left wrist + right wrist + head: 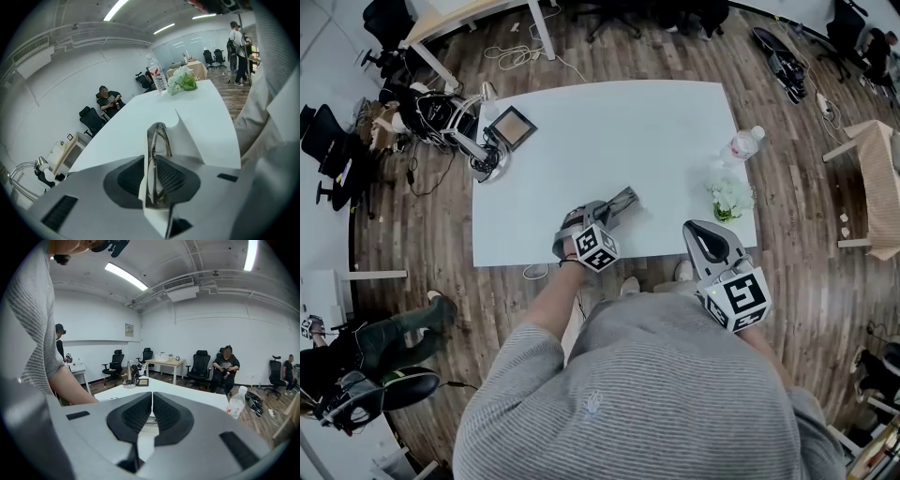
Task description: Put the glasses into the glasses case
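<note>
My left gripper (pixel 605 214) hangs over the near edge of the white table (pixel 609 122). In the left gripper view, folded glasses (pixel 158 140) with a clear grey frame stand on edge between the left gripper's (pixel 151 161) pads. They lie against the right pad, and a thin white gap shows at the left pad. Just beyond them a white angular flap (pixel 190 133) lies on the table; it may be the case, I cannot tell. My right gripper (pixel 710 239) (pixel 152 399) is at the table's near right corner, shut and holding nothing.
A water bottle (pixel 742 145) (pixel 158 75) and a small bunch of flowers (pixel 729 197) (pixel 183 79) stand at the table's right edge. A framed picture (pixel 512 127) and a clamp lamp (pixel 483 155) sit at the far left corner. Office chairs and seated people surround the table.
</note>
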